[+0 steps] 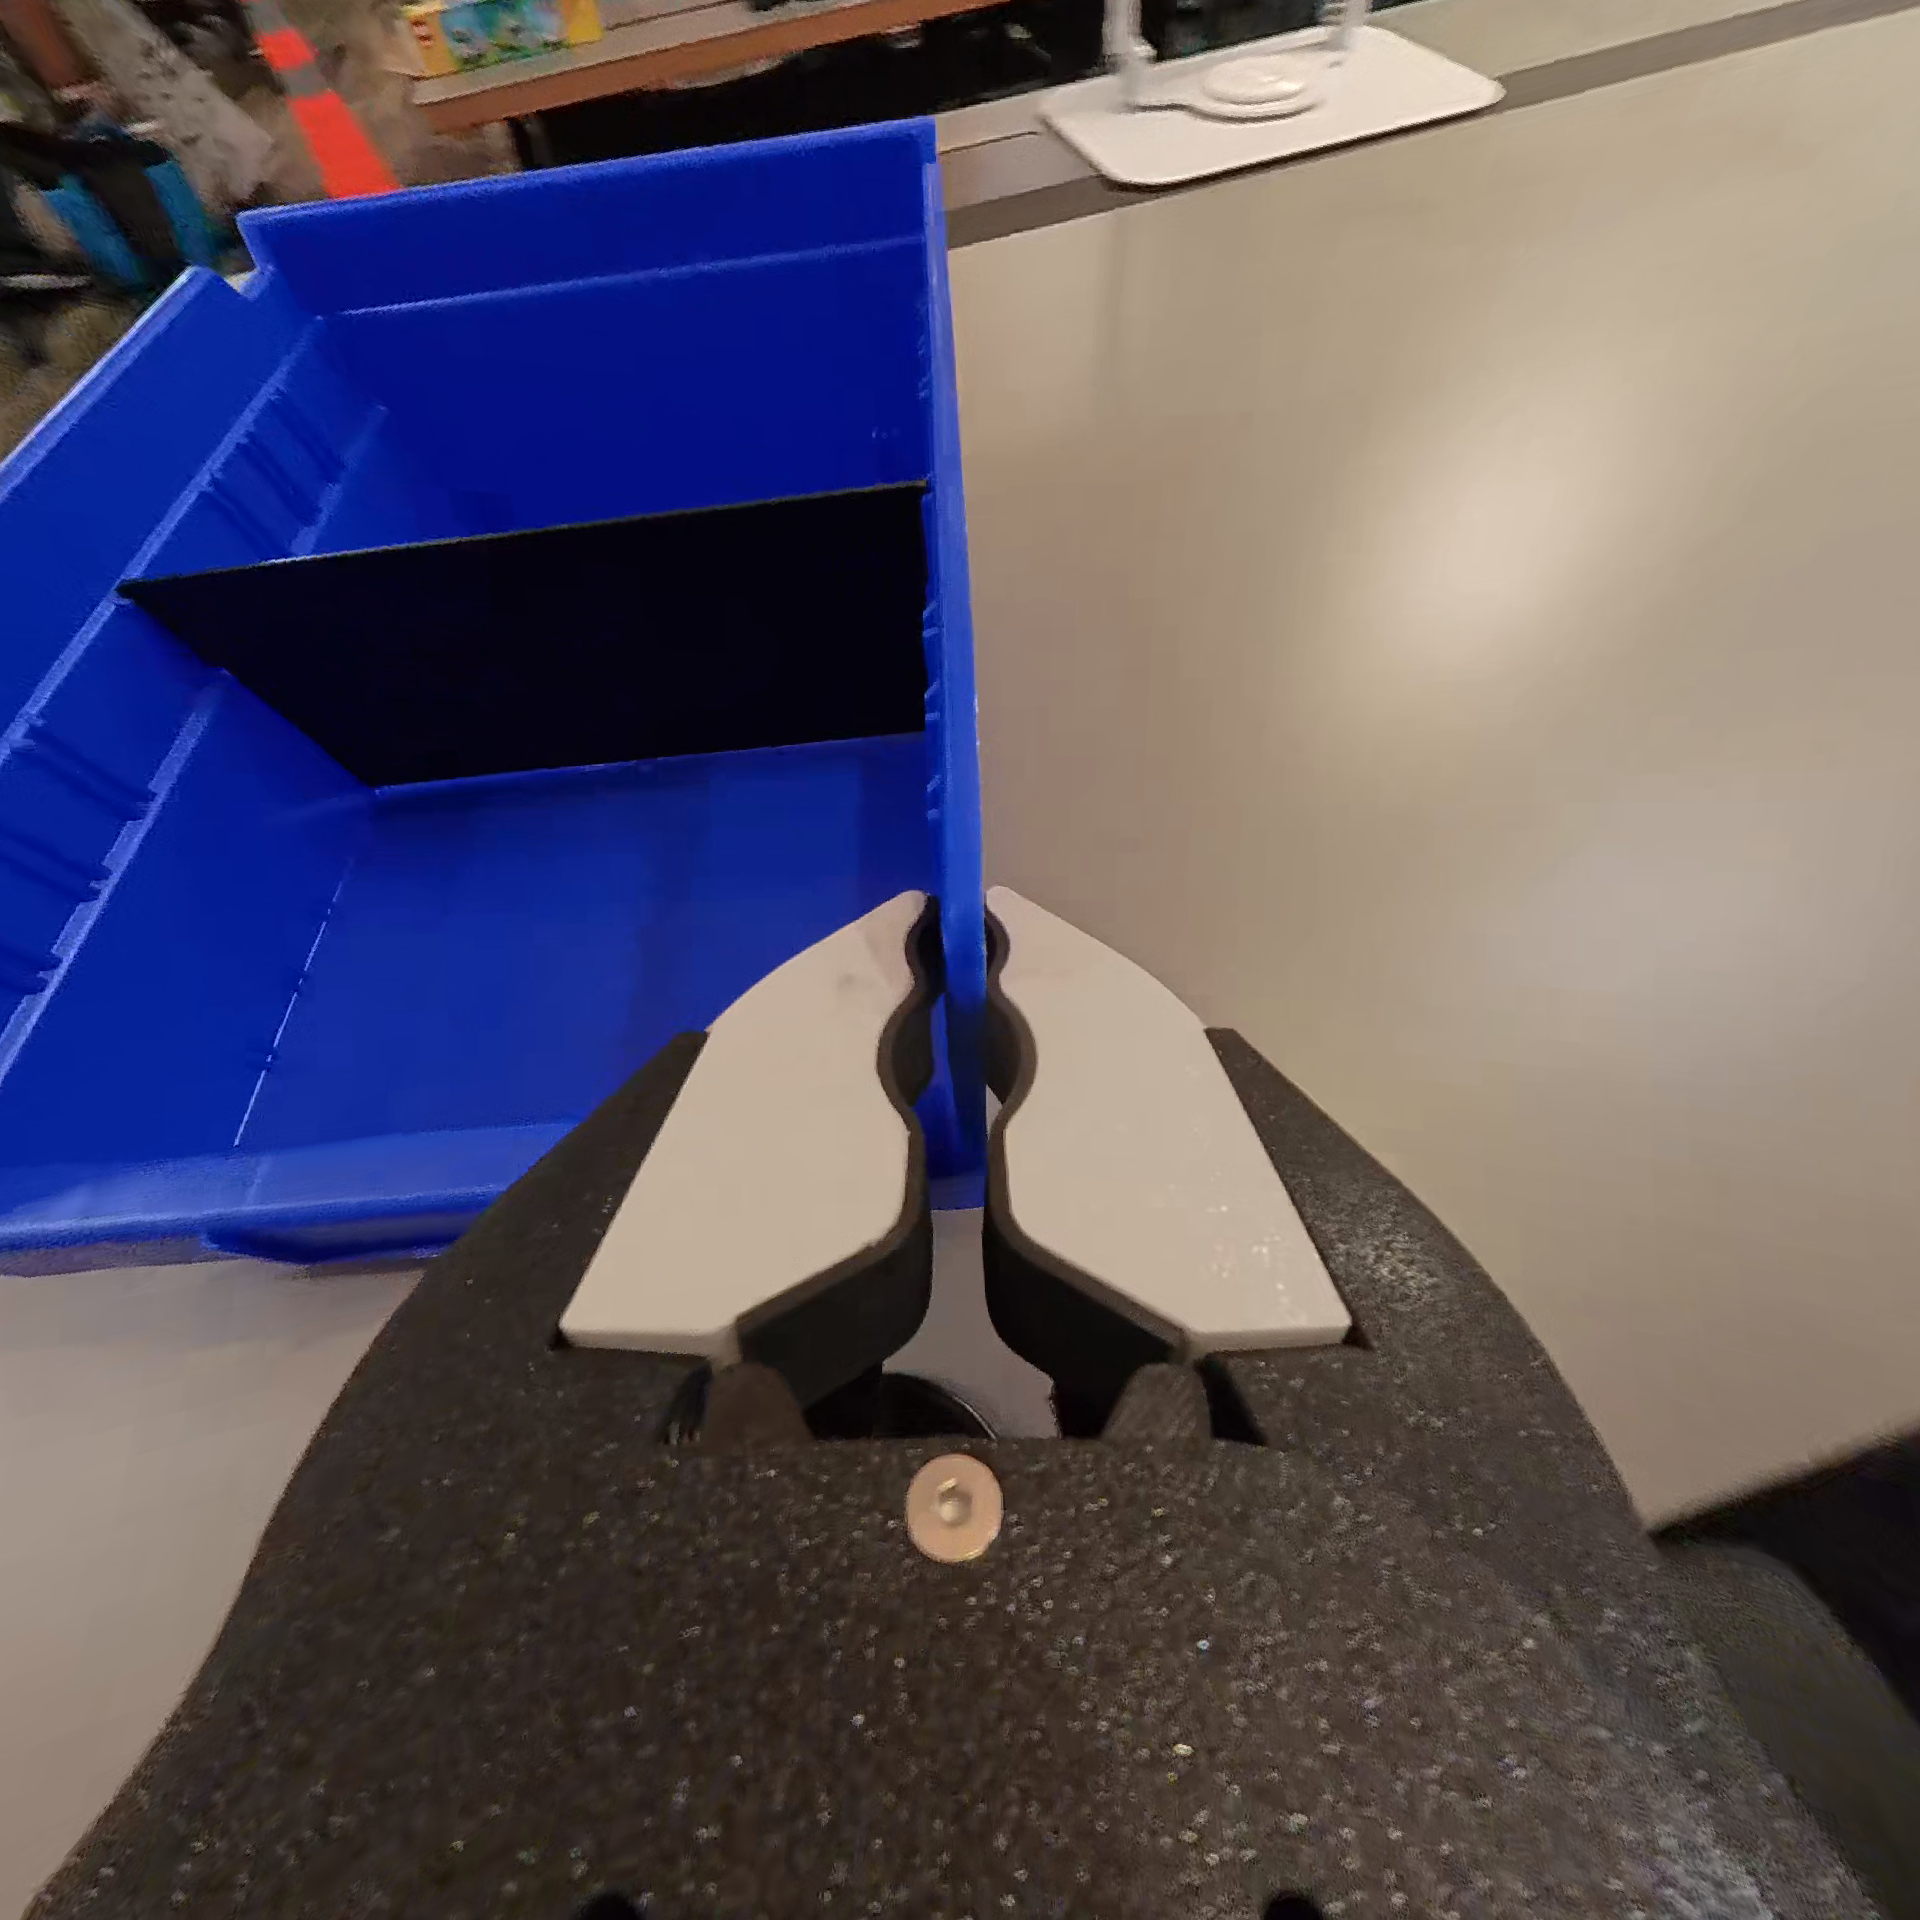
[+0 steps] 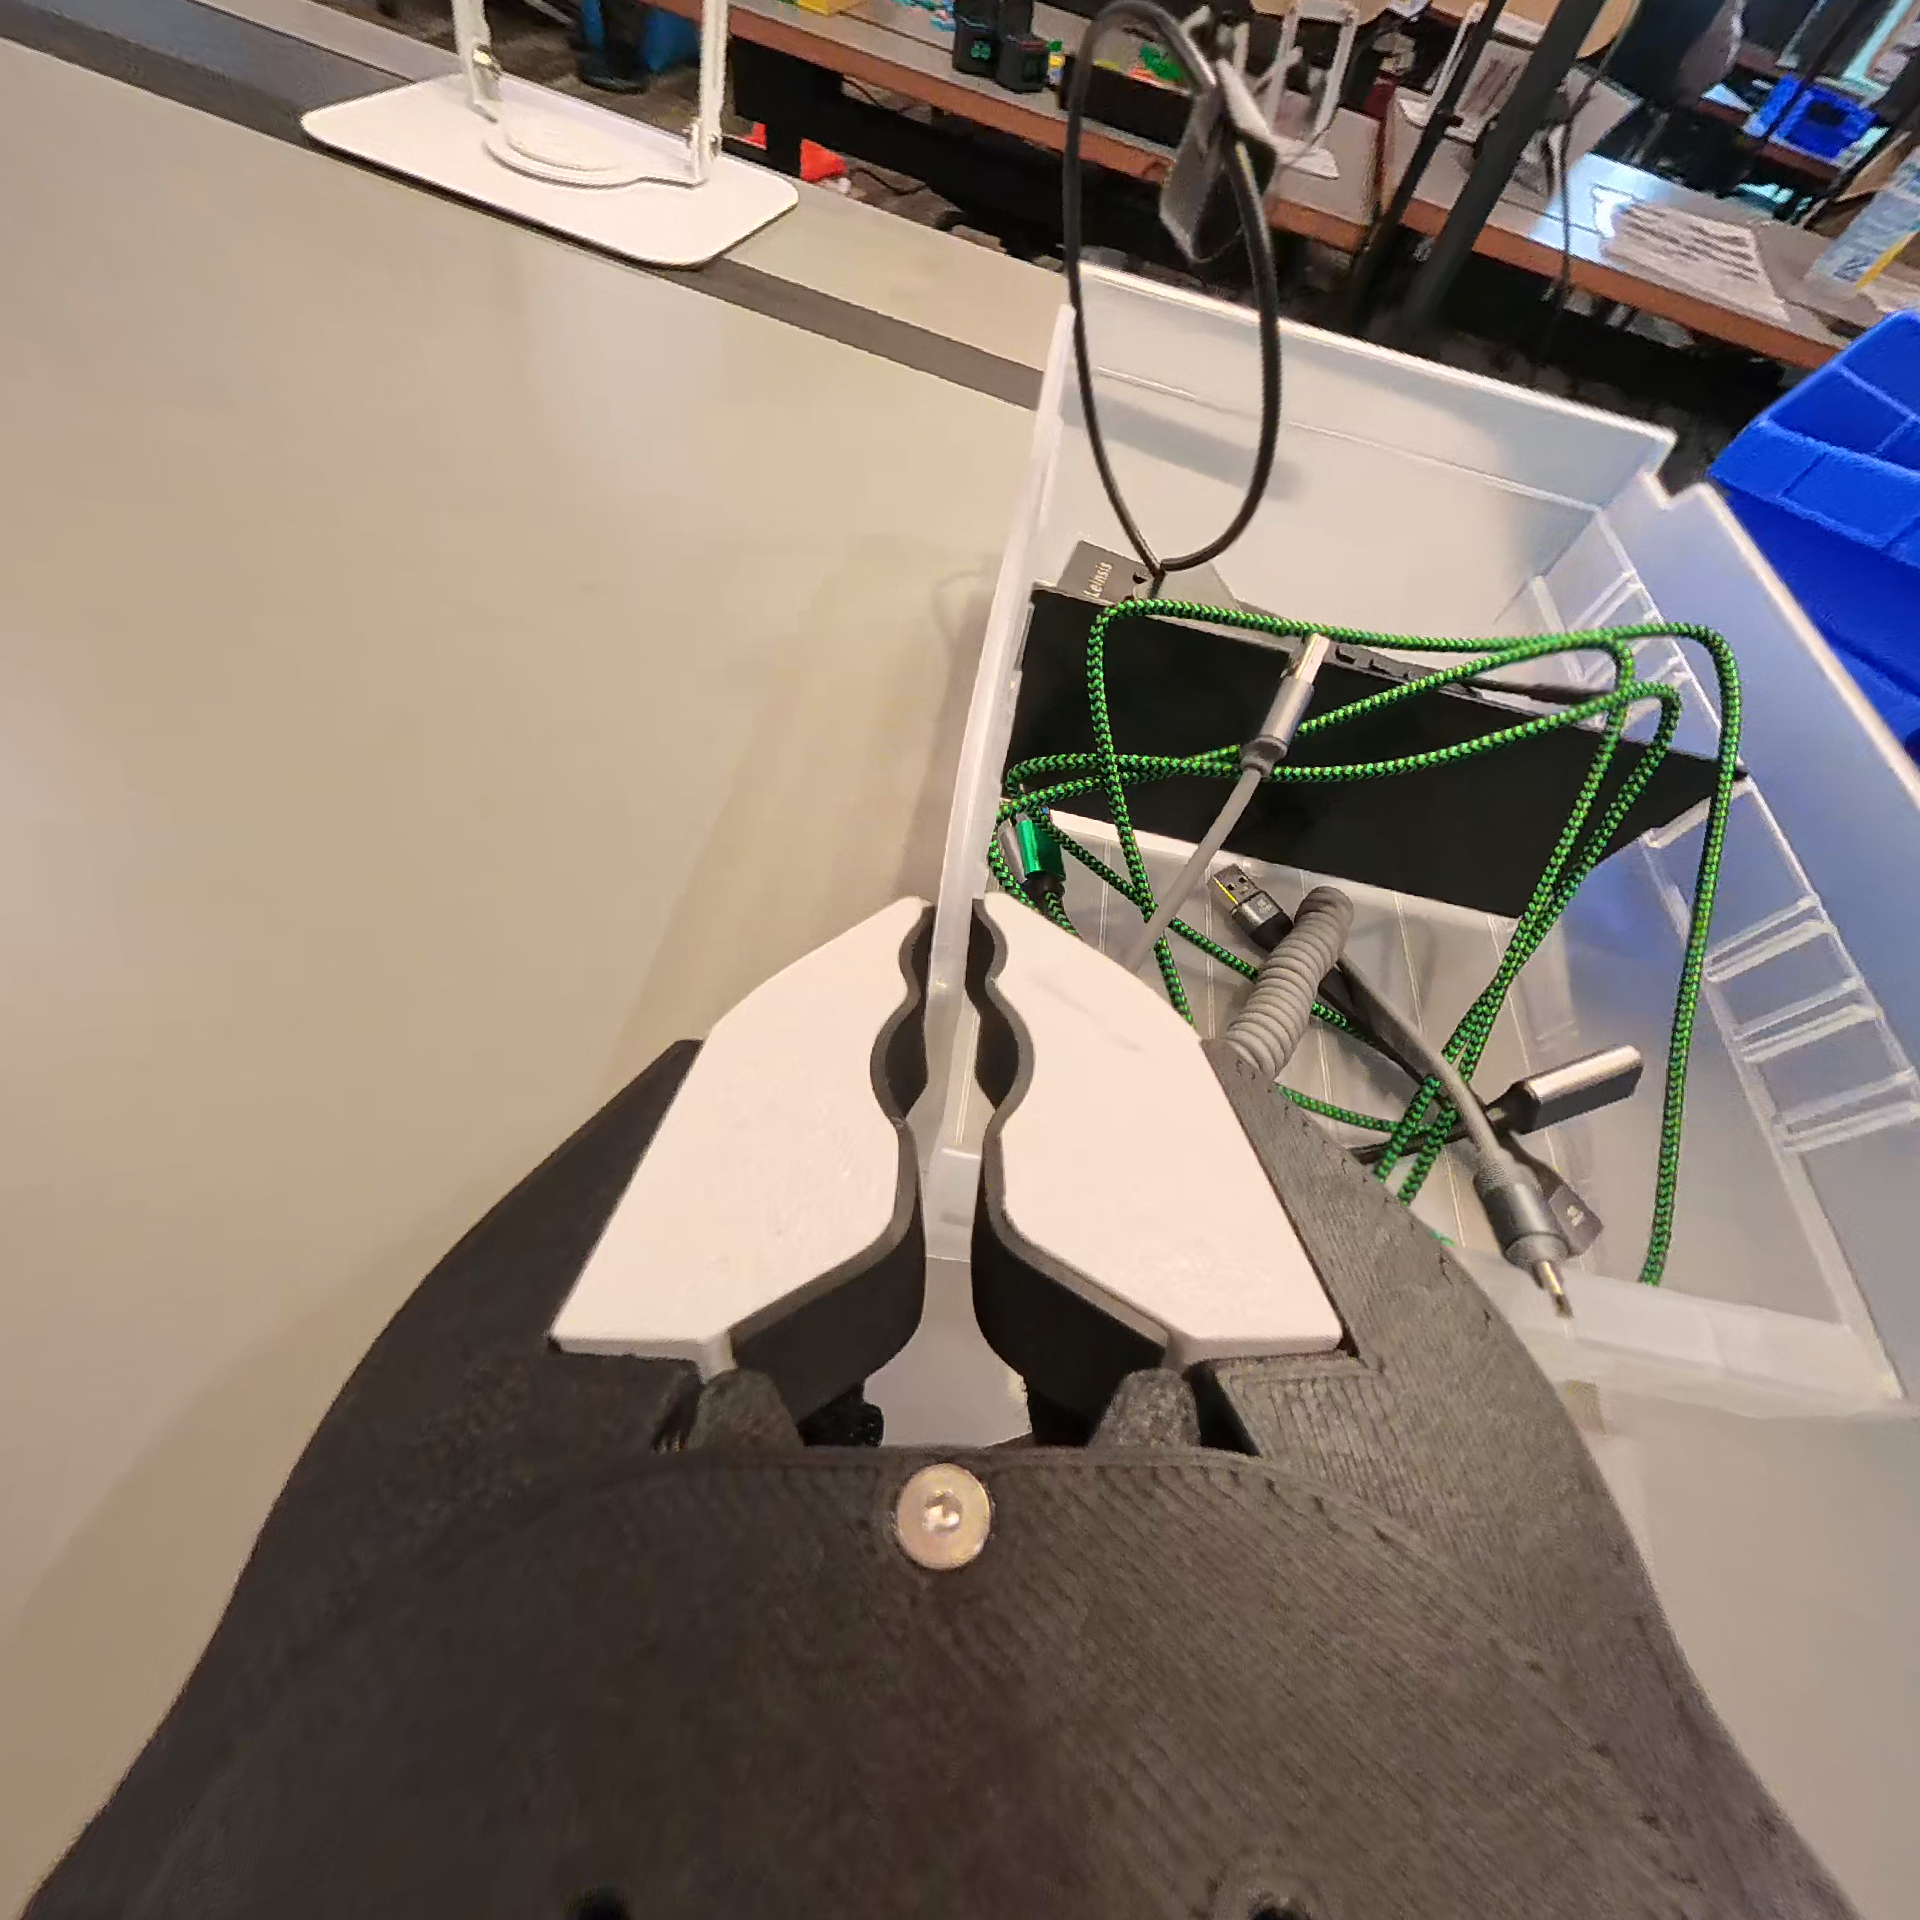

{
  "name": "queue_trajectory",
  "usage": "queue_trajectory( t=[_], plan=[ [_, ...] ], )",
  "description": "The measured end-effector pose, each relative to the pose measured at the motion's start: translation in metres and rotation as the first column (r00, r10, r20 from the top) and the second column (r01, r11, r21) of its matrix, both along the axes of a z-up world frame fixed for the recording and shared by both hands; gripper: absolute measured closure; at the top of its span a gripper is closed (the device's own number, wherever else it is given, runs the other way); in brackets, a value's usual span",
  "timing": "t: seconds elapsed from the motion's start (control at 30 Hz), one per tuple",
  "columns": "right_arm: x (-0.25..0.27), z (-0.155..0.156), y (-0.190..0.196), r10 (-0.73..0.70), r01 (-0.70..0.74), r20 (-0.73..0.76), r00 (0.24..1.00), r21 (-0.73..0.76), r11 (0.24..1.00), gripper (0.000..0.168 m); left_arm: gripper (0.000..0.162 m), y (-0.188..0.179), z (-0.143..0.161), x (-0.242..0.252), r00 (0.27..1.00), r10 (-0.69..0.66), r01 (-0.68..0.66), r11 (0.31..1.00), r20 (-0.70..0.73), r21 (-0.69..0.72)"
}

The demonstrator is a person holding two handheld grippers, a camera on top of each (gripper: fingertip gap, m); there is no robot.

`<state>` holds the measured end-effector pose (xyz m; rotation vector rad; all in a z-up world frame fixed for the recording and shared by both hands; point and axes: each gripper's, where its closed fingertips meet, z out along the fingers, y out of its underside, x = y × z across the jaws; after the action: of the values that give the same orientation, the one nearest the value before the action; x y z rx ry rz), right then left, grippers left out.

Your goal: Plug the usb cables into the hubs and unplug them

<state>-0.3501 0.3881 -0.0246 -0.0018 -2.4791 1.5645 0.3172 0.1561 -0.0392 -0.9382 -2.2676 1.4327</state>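
Note:
My left gripper (image 1: pixel 958 925) is shut on the right side wall of a blue bin (image 1: pixel 954 623), near the bin's front corner. The blue bin holds nothing I can see but a black divider (image 1: pixel 540 634). My right gripper (image 2: pixel 951 920) is shut on the left side wall of a clear bin (image 2: pixel 1013 623). The clear bin holds a green braided cable (image 2: pixel 1455 769), a grey coiled cable (image 2: pixel 1288 977) with a USB plug (image 2: pixel 1242 894), a grey adapter (image 2: pixel 1569 1081), and a black hub (image 2: pixel 1247 665) leaning against a black divider. A black cable (image 2: pixel 1081 312) loops up from the hub.
Both bins stand on a pale grey table (image 1: pixel 1455 623). A white flat stand (image 1: pixel 1278 94) sits at the table's far edge; it also shows in the right wrist view (image 2: pixel 561 177). Another blue bin (image 2: pixel 1839 499) stands right of the clear bin. Benches and clutter lie beyond.

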Motion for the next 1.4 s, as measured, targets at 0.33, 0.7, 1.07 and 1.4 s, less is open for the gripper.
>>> queue_trajectory(
  t=[0.33, 0.7, 1.07, 1.4],
  plan=[
    [0.025, 0.000, -0.009, 0.228, -0.228, 0.074, 0.971, -0.013, 0.974, 0.166, 0.160, 0.085, 0.005, -0.046, 0.868, -0.492, 0.494, 0.869, -0.073, 0.016],
    [0.075, -0.001, -0.058, 0.565, -0.573, 0.130, 0.814, 0.027, 0.819, 0.166, 0.159, 0.147, 0.004, -0.093, 0.520, -0.844, 0.854, 0.517, -0.128, 0.058],
    [0.158, -0.002, -0.131, 0.803, -0.818, 0.179, 0.568, 0.011, 0.575, 0.167, 0.158, 0.181, 0.000, -0.139, 0.319, -0.937, 0.948, 0.313, -0.146, 0.061],
    [0.225, -0.001, -0.175, 0.903, -0.920, 0.189, 0.385, -0.001, 0.392, 0.167, 0.158, 0.208, -0.001, -0.171, 0.307, -0.942, 0.952, 0.303, -0.136, 0.049]
  ],
)
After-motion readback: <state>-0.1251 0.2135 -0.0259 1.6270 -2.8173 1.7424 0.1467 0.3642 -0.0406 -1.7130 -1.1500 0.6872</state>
